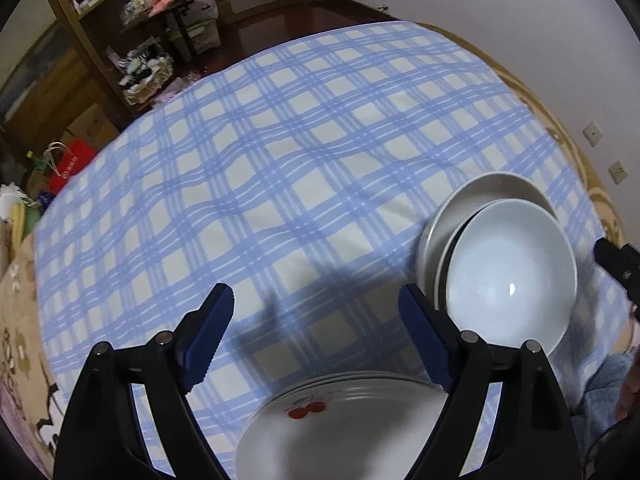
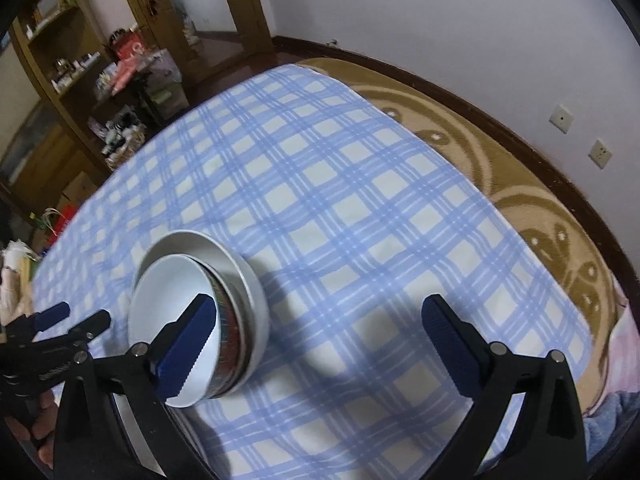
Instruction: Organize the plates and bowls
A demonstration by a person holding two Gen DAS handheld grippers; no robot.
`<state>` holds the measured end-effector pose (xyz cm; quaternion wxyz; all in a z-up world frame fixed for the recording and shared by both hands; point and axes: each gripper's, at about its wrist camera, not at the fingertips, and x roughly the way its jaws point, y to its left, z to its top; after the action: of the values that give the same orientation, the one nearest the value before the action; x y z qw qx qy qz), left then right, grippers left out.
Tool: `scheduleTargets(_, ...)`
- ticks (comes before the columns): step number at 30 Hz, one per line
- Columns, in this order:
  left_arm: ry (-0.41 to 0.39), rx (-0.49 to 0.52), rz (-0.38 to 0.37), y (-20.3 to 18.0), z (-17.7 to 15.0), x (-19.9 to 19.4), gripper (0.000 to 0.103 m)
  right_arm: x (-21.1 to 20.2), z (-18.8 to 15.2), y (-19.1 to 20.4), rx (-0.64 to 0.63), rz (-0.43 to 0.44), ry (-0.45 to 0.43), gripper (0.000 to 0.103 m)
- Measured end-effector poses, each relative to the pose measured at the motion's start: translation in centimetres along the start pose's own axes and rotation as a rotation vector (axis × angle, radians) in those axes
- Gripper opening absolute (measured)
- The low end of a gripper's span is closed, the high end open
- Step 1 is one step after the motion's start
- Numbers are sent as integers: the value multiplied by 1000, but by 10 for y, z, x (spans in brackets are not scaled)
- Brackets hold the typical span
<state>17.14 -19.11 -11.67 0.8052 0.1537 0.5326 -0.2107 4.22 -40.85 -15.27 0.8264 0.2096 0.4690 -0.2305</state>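
Note:
A stack of white plates (image 1: 360,428), the top one painted with red cherries, lies on the blue checked cloth (image 1: 280,160) just below my left gripper (image 1: 316,320). That gripper is open with nothing between its fingers. To its right stand several nested bowls (image 1: 508,272), tilted, with a white one on top and a wider white bowl (image 1: 480,188) at the back. In the right wrist view the bowl stack (image 2: 180,308) sits partly behind the left finger of my right gripper (image 2: 320,320), which is wide open and empty over bare cloth. A patterned bowl side (image 2: 230,328) shows in the stack. My left gripper (image 2: 78,316) is at the left edge.
The checked cloth (image 2: 340,200) covers a brown patterned blanket (image 2: 520,208) that runs along a white wall with sockets (image 2: 562,118). Wooden shelves (image 1: 100,20) and cluttered bags stand beyond the far left edge. A finger of the right gripper (image 1: 612,256) pokes in right of the bowls.

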Motion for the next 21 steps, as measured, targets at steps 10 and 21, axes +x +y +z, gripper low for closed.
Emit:
scheduleTargets(10, 30, -18, -45, -3, 11, 16, 83, 17, -4, -5, 26, -1, 88, 103)
scheduleTargets(21, 27, -1, -69, -14, 19, 19, 83, 26, -6, -5, 60, 43, 120, 103)
